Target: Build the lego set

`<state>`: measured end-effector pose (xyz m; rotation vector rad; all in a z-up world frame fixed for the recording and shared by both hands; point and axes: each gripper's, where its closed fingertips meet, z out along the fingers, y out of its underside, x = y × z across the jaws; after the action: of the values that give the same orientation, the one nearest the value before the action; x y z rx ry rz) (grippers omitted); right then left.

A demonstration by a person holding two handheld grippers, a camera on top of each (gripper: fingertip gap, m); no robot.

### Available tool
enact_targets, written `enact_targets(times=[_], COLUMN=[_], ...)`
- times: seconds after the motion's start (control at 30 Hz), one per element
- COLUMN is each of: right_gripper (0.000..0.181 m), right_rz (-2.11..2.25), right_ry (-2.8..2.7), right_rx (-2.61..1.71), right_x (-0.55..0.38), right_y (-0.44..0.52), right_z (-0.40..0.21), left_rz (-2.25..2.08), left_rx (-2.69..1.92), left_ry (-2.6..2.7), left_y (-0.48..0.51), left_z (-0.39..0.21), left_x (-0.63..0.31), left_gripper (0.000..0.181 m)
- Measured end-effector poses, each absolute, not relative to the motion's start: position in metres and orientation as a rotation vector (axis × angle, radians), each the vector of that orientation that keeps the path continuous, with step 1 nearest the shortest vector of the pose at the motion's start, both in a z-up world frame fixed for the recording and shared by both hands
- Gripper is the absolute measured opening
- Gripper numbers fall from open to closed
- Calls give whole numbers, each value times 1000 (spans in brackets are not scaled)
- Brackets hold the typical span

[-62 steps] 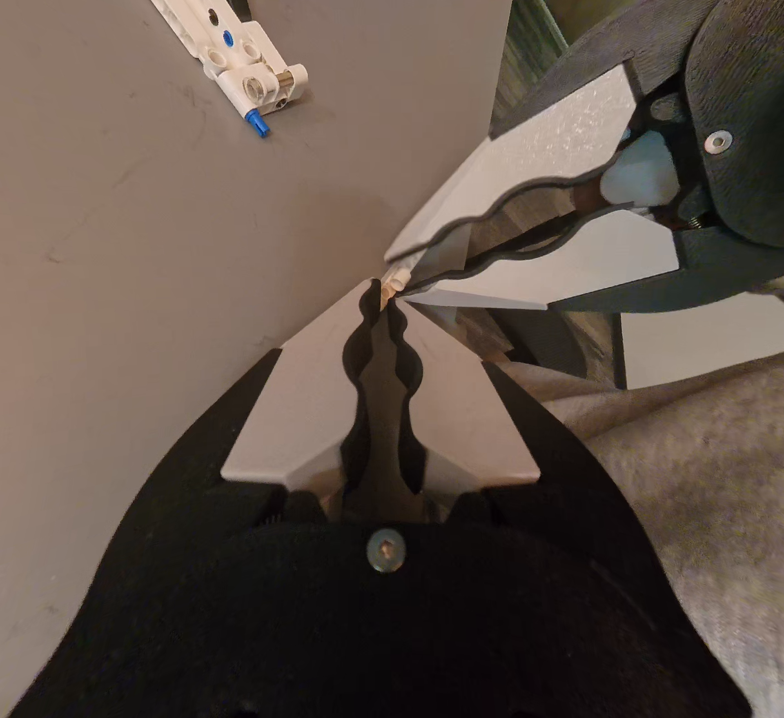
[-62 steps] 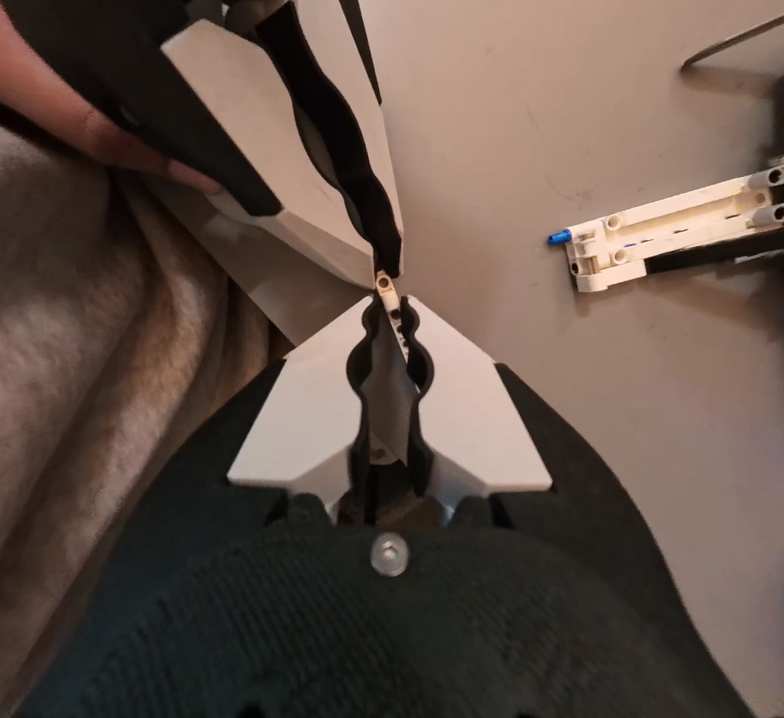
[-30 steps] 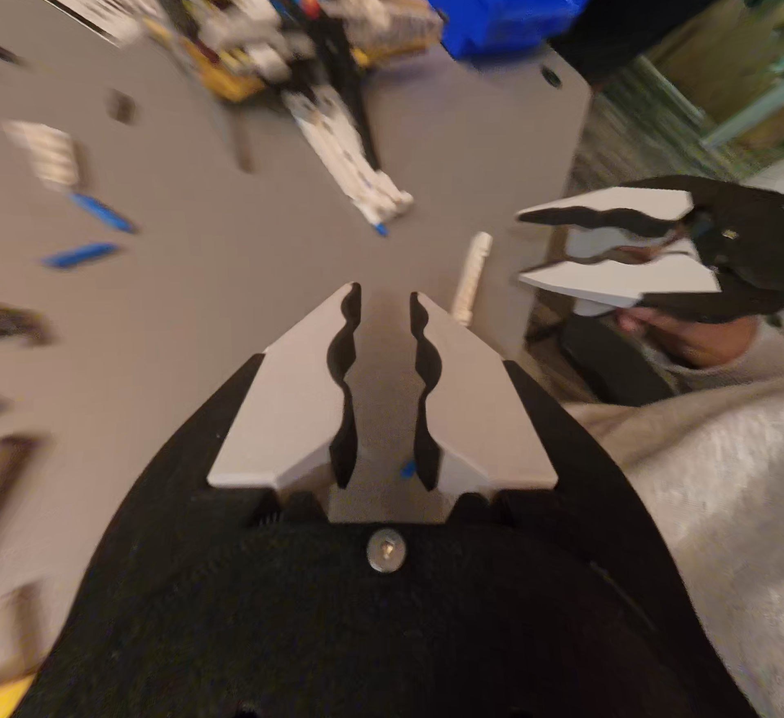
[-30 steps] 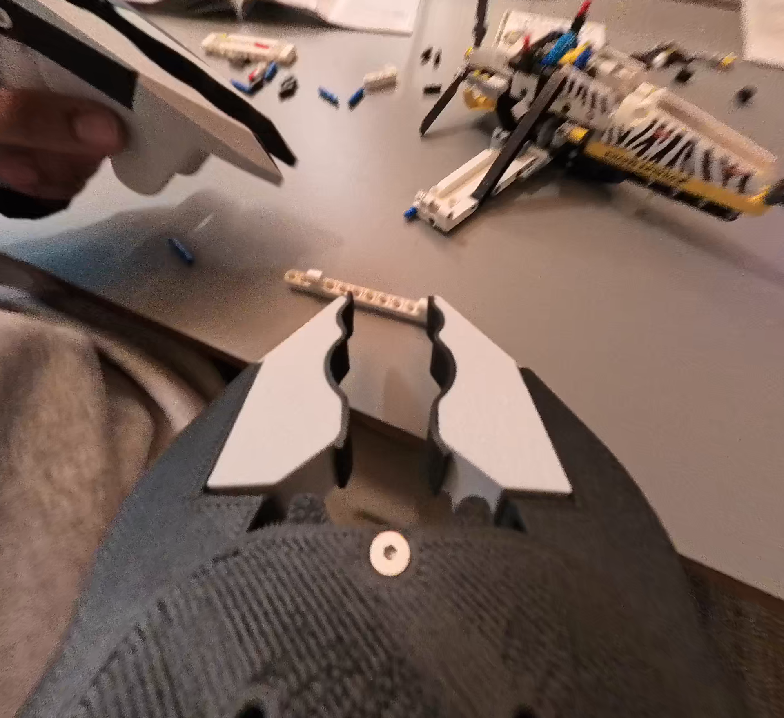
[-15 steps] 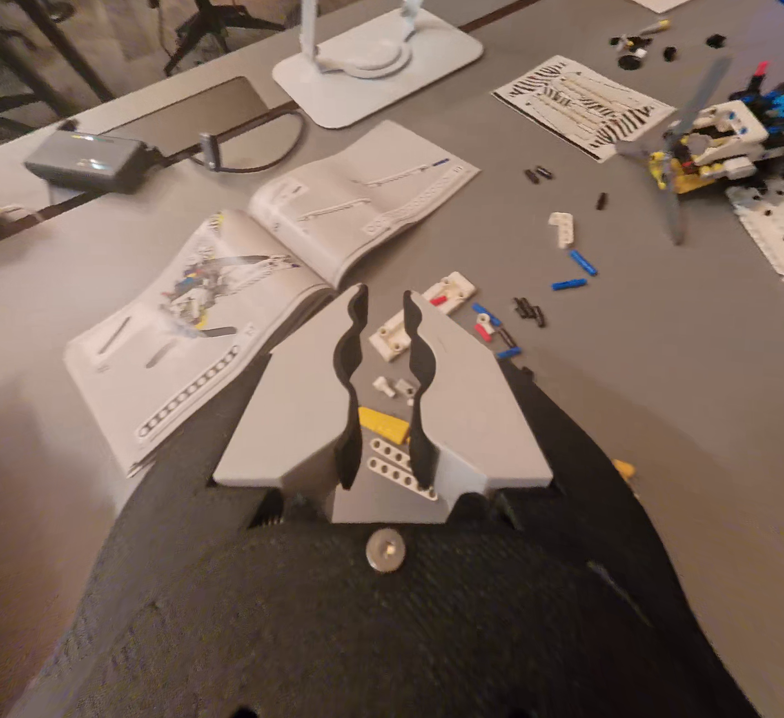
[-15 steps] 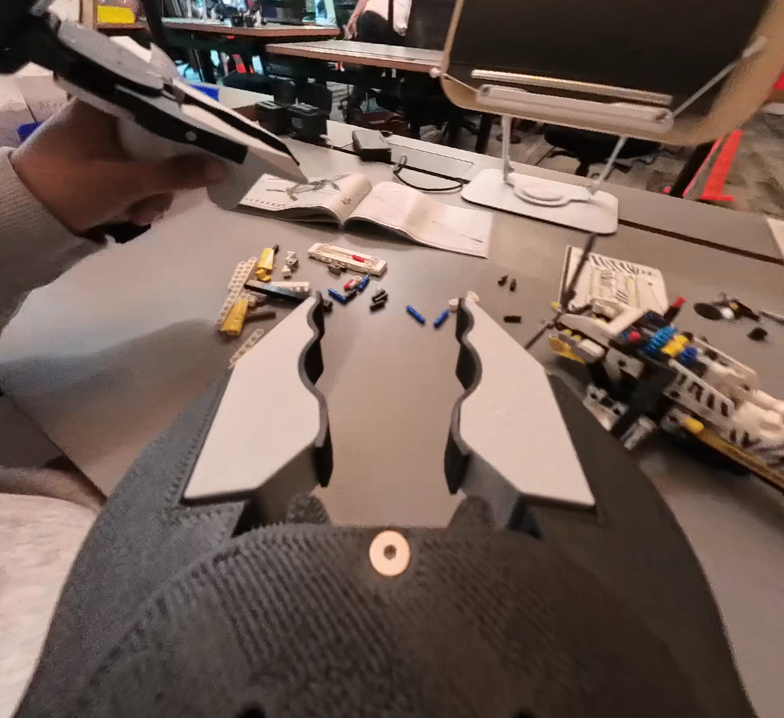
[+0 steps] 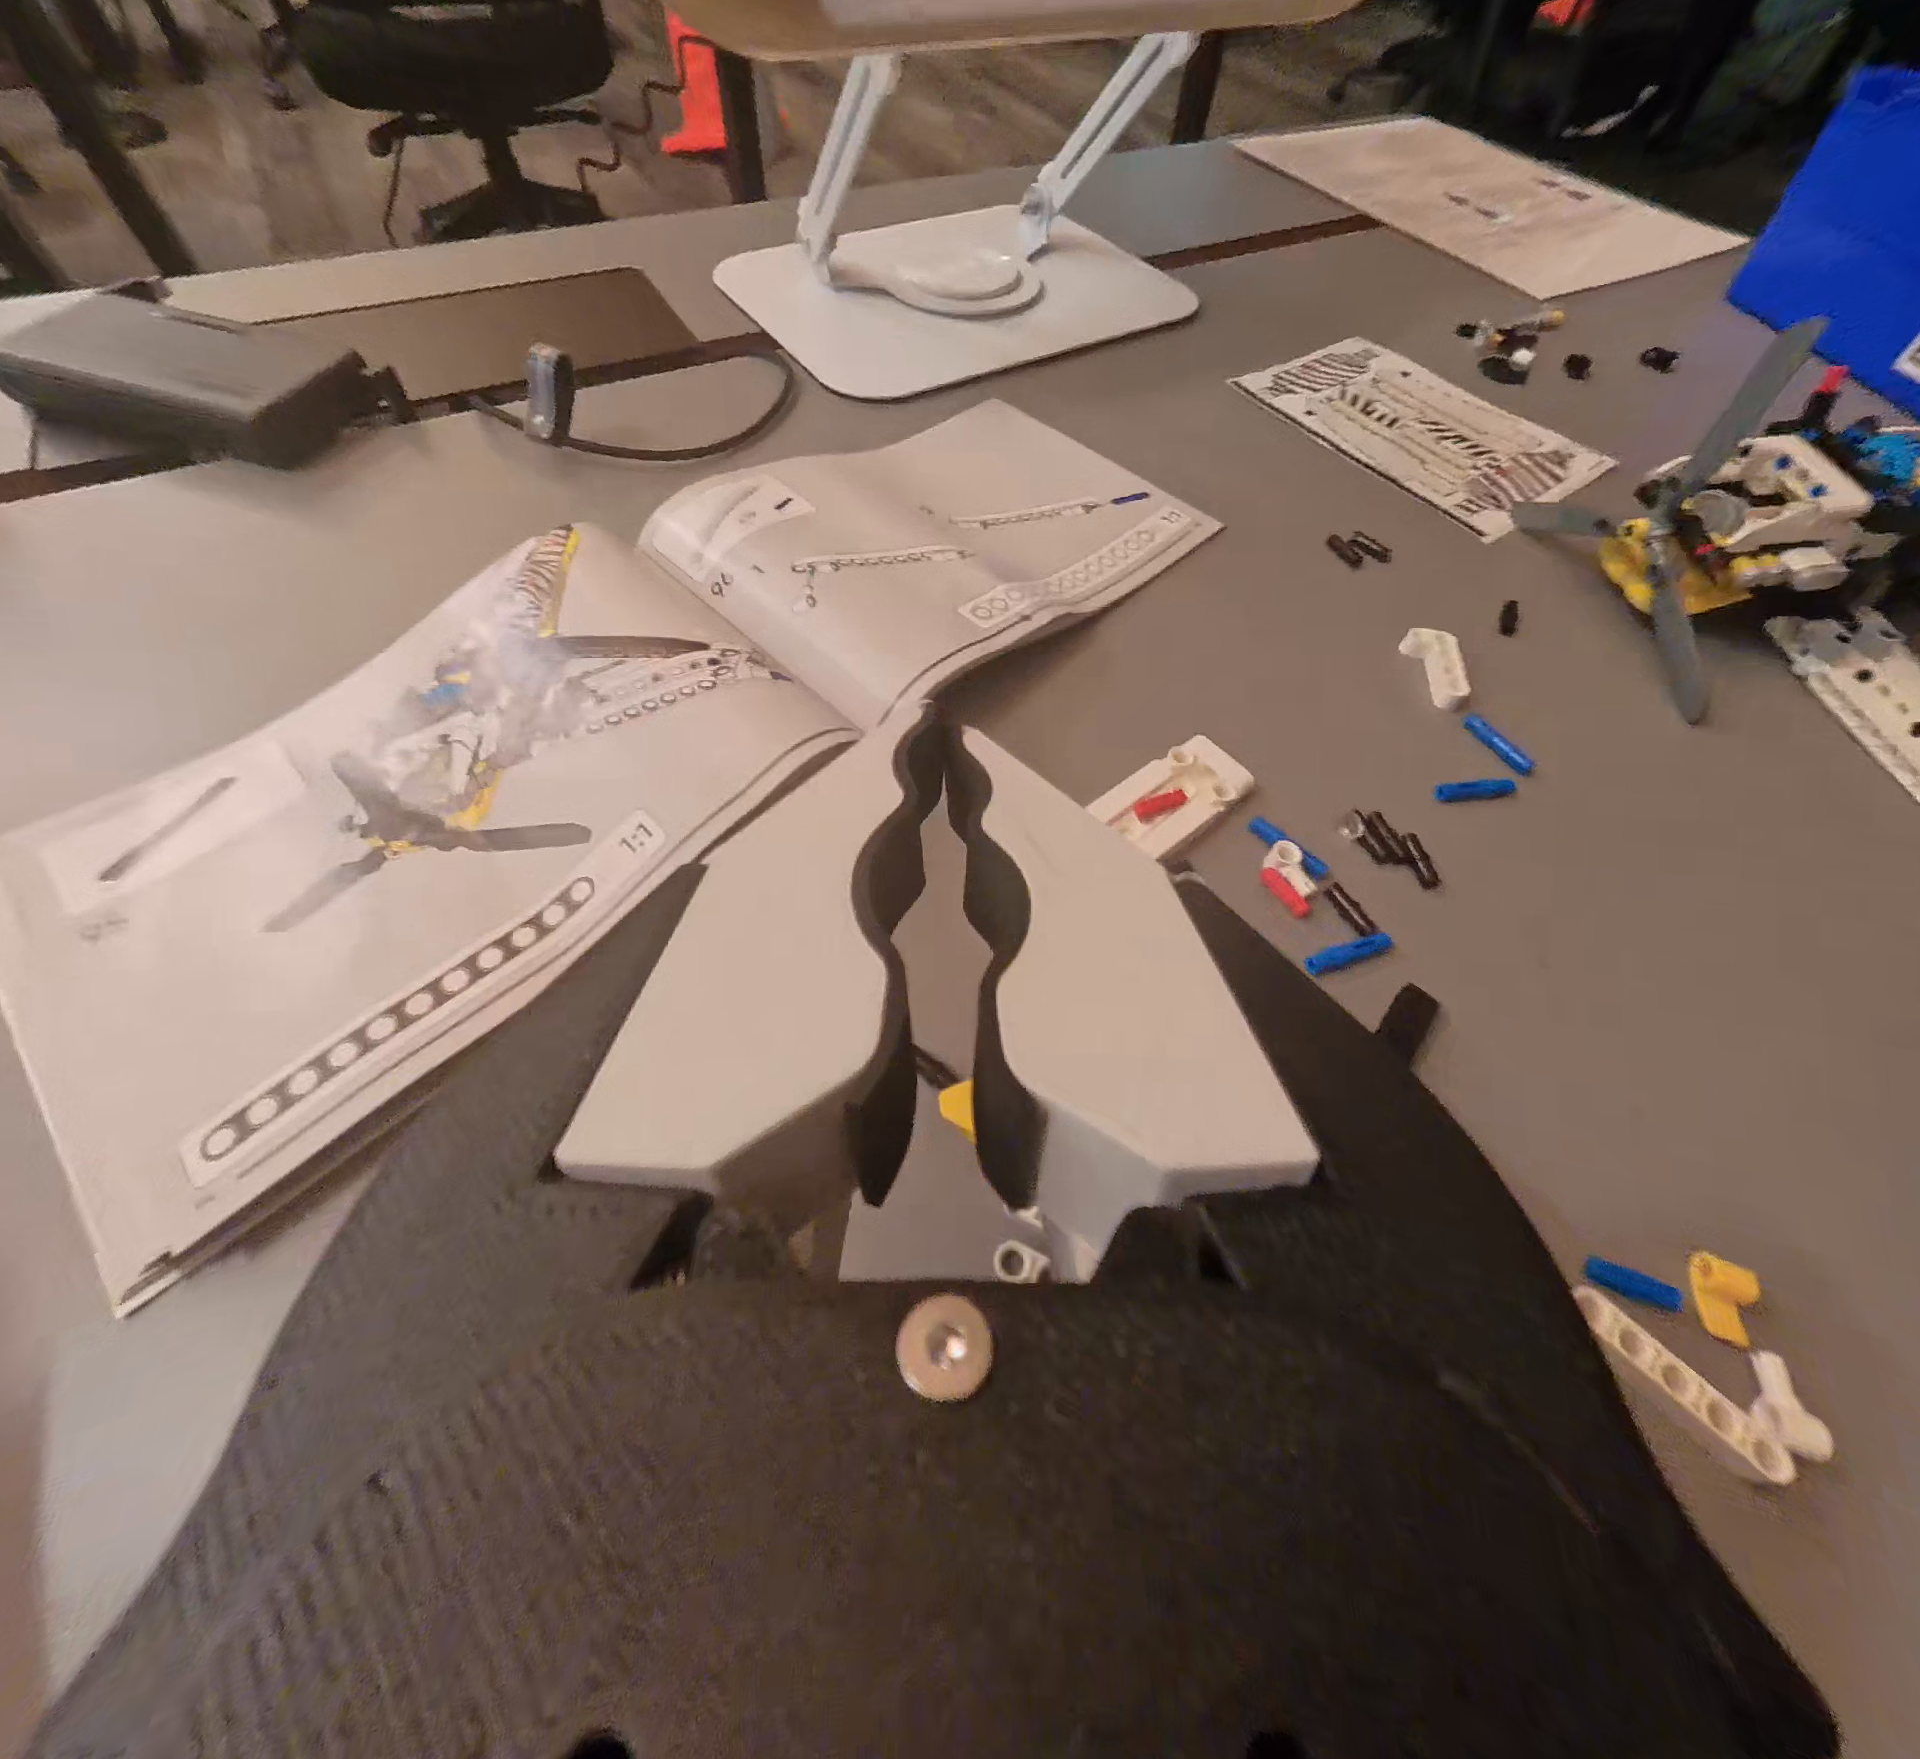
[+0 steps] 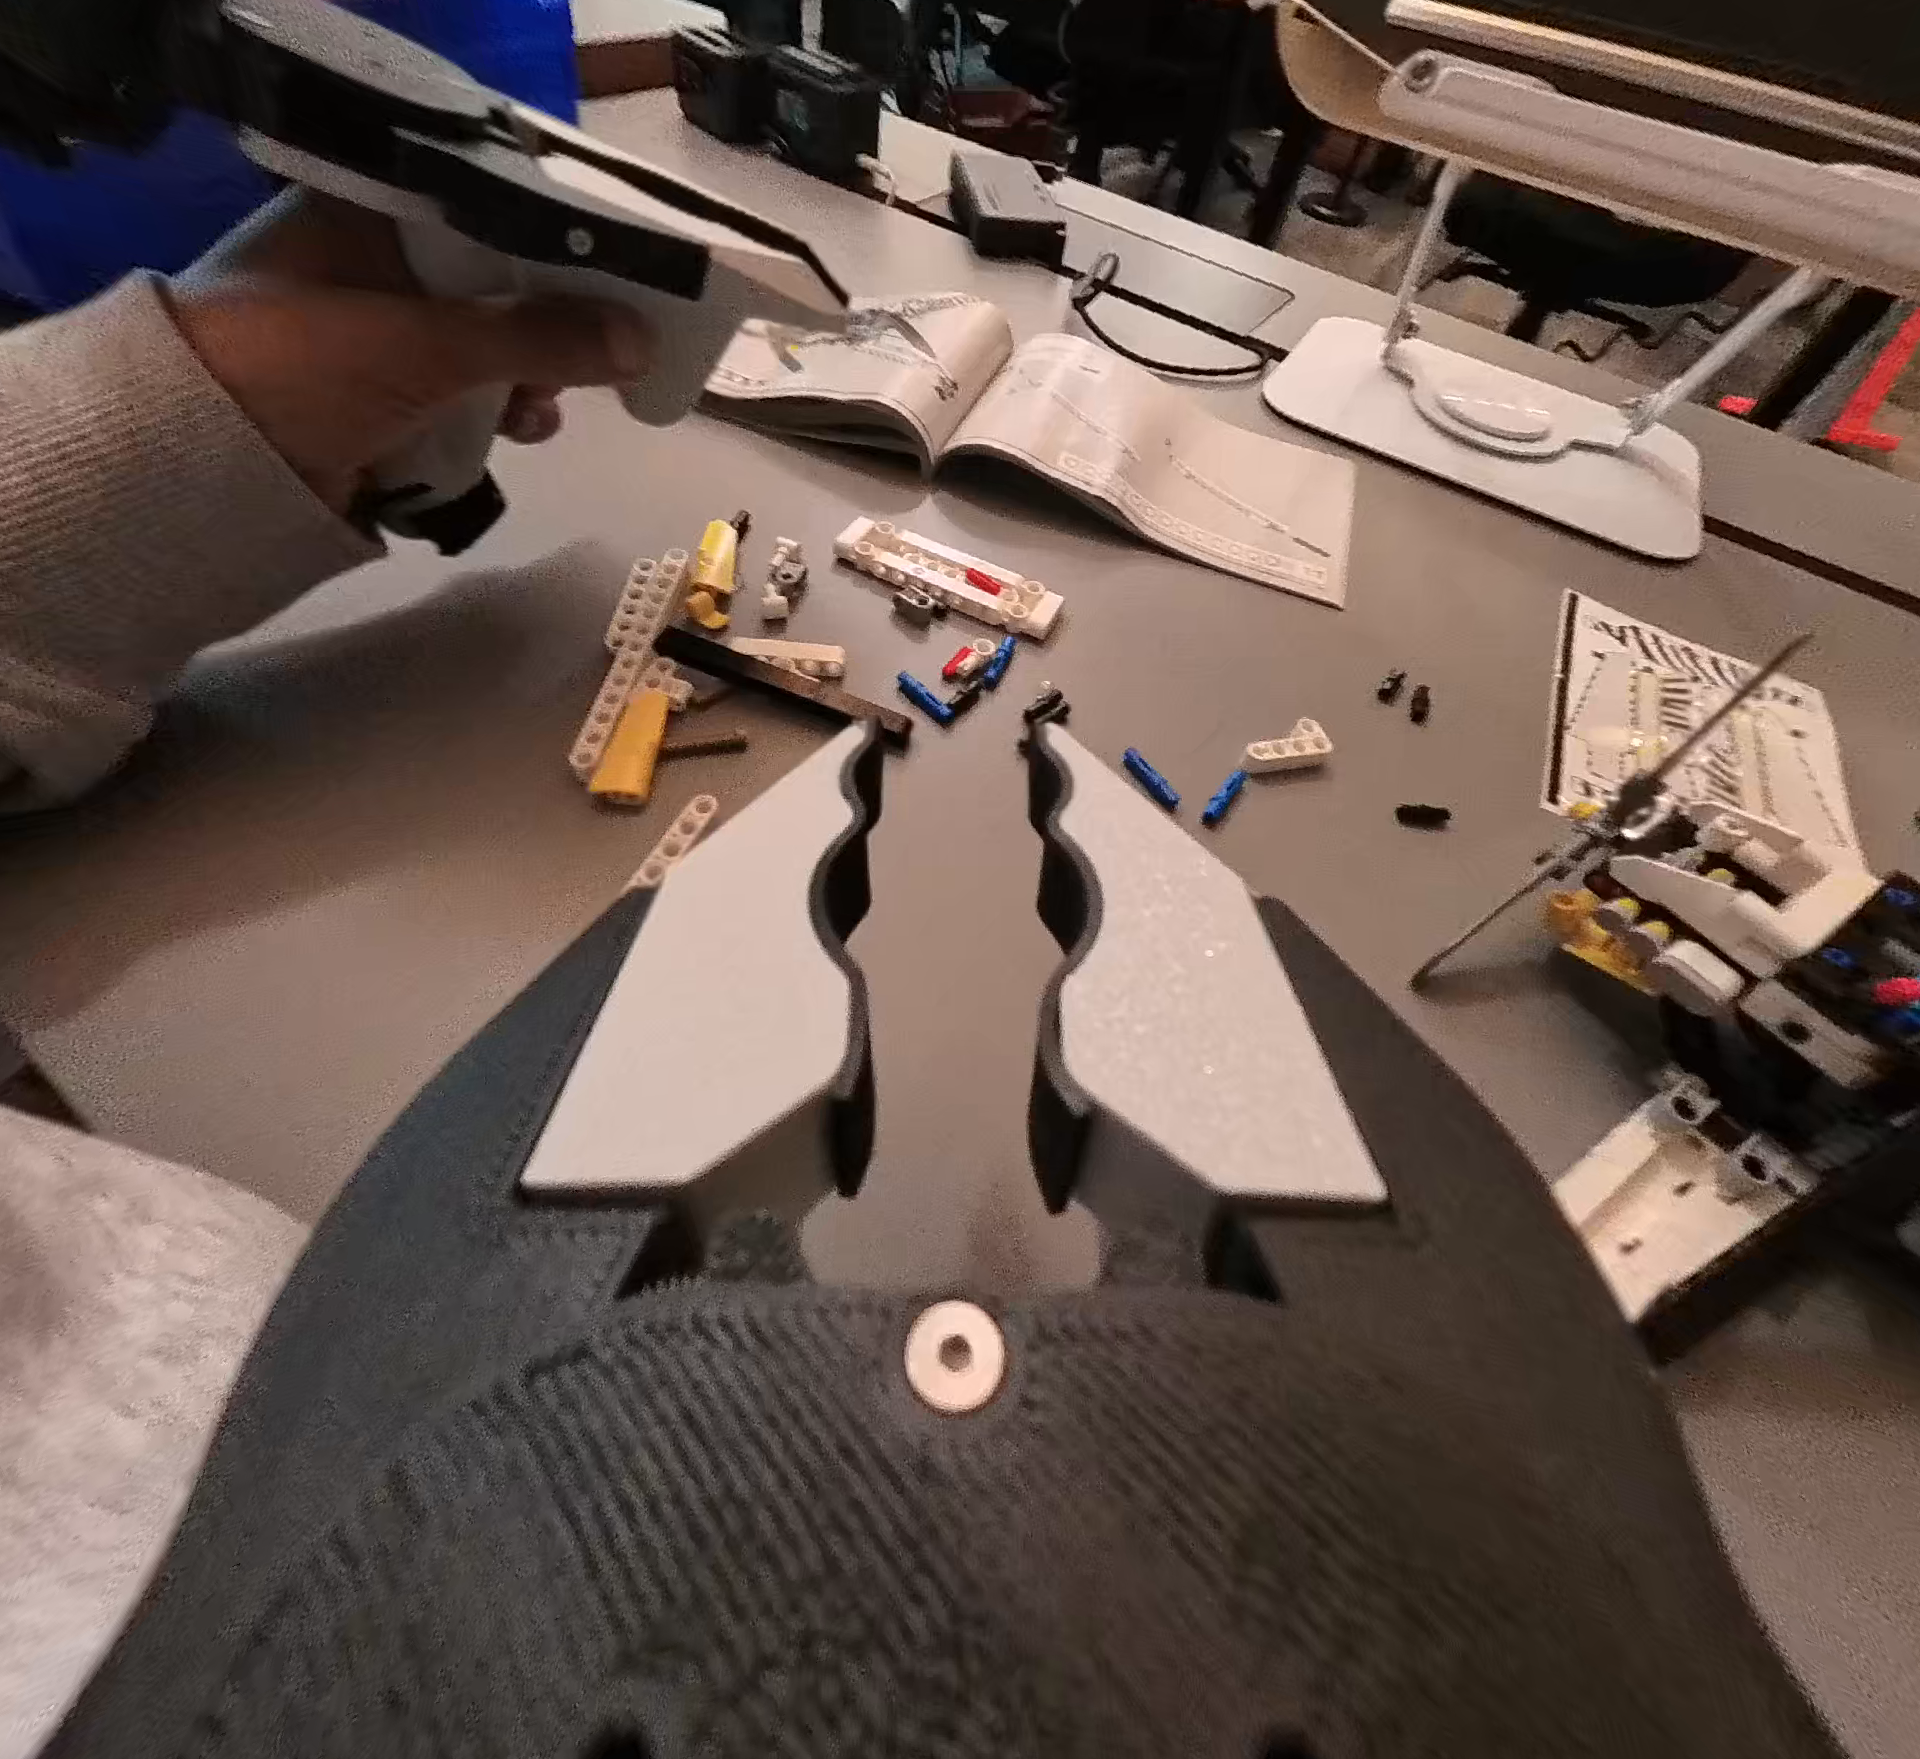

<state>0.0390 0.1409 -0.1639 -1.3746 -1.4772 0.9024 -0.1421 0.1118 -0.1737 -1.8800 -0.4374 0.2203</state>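
My left gripper (image 7: pixel 941 745) hangs above the grey table with its jaws almost together and nothing between them. Its tips point at the open instruction booklet (image 7: pixel 623 722). It also shows in the right wrist view (image 8: pixel 821 296), held by a hand at upper left. My right gripper (image 8: pixel 954 738) is open and empty above the table. Loose pieces lie just beyond its tips: blue pins (image 8: pixel 1148 779), a white panel with a red pin (image 8: pixel 951 571), white beams and yellow pieces (image 8: pixel 634 733). The part-built model with a propeller (image 8: pixel 1714 930) stands at right; the left wrist view shows it too (image 7: pixel 1745 535).
A sticker sheet (image 7: pixel 1423 431) lies behind the model. A white stand base (image 7: pixel 956 307) and a power brick with cable (image 7: pixel 177 379) sit at the back. A blue bin (image 7: pixel 1849 234) is at far right. A white beam (image 7: pixel 1673 1377) lies near the front edge. Spacing between my two grippers at the tips: around 20 cm.
Both grippers let go of the white beam they held together at the table edge and rose to face across the table. The right opened wide; the left opened, then narrowed almost shut.
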Motion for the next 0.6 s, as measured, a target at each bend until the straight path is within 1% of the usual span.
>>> enact_targets(times=[0.2,0.43,0.53,0.6], right_gripper=[38,41,41,40], right_rz=[873,691,729,851], right_ry=[-1571,-1674,-1678,-1685], right_rx=[-1388,-1406,-1521,-1600], right_x=[17,5,15,22], right_y=[120,122,125,115], right_z=[-180,-196,-204,-207], left_rz=[137,167,104,68], left_rx=[-1782,-1858,-1845,-1829], left_ry=[-483,-464,-459,-455], left_y=[100,100,101,102], left_z=[-162,-173,-171,-169], left_x=[-151,-148,-144,-141], left_gripper=[0,0,0,0])
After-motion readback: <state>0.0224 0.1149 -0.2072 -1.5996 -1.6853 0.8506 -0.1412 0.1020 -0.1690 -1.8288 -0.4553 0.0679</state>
